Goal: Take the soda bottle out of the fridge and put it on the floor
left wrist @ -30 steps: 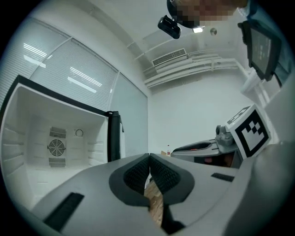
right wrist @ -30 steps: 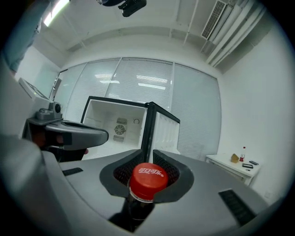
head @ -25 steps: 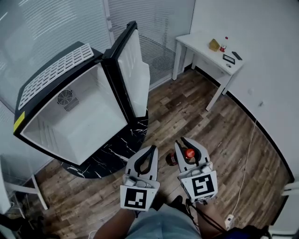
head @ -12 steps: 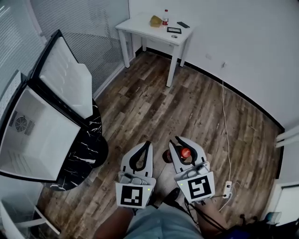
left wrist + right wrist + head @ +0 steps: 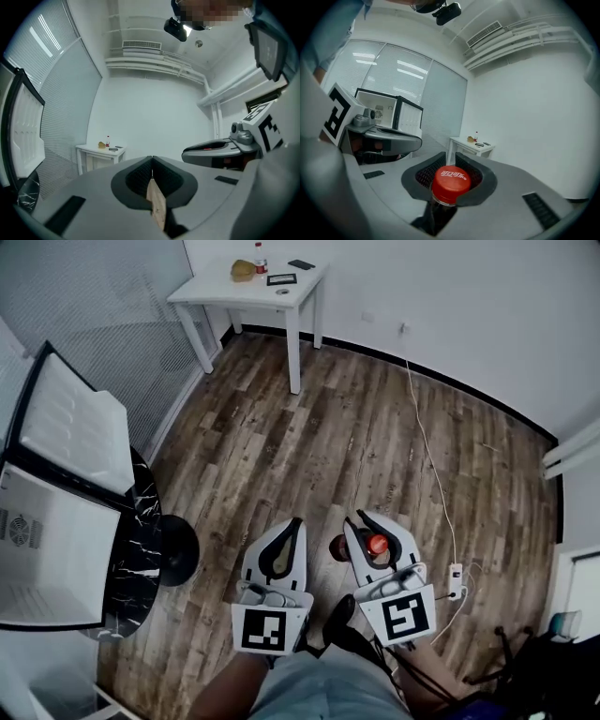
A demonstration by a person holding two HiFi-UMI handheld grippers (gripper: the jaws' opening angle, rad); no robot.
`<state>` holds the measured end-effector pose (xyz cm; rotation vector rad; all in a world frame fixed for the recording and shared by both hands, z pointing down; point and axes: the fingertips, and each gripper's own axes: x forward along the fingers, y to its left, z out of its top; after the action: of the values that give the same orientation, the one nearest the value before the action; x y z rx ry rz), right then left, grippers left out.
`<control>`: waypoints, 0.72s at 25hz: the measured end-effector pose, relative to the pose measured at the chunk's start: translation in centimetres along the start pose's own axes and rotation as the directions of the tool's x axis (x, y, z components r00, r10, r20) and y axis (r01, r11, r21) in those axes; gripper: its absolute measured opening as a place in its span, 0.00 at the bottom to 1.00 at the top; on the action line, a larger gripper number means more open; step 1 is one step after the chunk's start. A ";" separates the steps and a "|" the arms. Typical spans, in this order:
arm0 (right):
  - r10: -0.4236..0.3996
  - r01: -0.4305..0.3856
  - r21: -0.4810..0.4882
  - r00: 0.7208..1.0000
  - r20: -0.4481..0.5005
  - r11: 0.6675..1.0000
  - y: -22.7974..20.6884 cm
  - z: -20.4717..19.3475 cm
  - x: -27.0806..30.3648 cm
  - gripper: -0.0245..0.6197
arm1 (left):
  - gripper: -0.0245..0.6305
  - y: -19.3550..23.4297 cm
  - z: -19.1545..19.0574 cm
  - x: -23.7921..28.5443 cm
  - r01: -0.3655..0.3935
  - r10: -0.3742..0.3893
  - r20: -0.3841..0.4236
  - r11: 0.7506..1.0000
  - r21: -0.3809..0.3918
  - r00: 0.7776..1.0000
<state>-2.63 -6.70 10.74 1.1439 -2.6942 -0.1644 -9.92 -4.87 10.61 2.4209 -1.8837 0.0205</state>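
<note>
My right gripper is shut on the neck of the soda bottle, whose red cap sits between the jaws. The dark bottle body hangs below, above the wooden floor. To its left my left gripper is shut with nothing in it. The fridge stands at the left with its door open and its white inside bare.
A white table with small items stands by the far wall. A white cable runs over the floor to a power strip at my right. The fridge rests on a black marble base. The person's legs are at the bottom.
The view has swung to the right: the fridge has slid toward the left edge and the table toward the top left. Both grippers keep their pose, the bottle still held.
</note>
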 end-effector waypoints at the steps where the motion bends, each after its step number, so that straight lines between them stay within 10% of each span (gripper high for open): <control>1: -0.017 0.017 0.005 1.000 0.002 1.000 -0.9 -0.5 -0.8 0.16 | 0.06 -1.1 -0.4 0.6 0.016 -0.016 -0.008 1.000 0.000 1.000; 18: -0.224 0.231 0.068 0.970 -0.097 0.971 -12.7 -10.3 -10.1 0.16 | 0.06 -16.6 -6.1 8.5 0.254 -0.252 -0.115 0.967 0.003 0.961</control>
<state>15.49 -8.37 16.97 1.4477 -2.5073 -0.0407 8.51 -8.66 16.36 2.5921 -1.5232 0.1578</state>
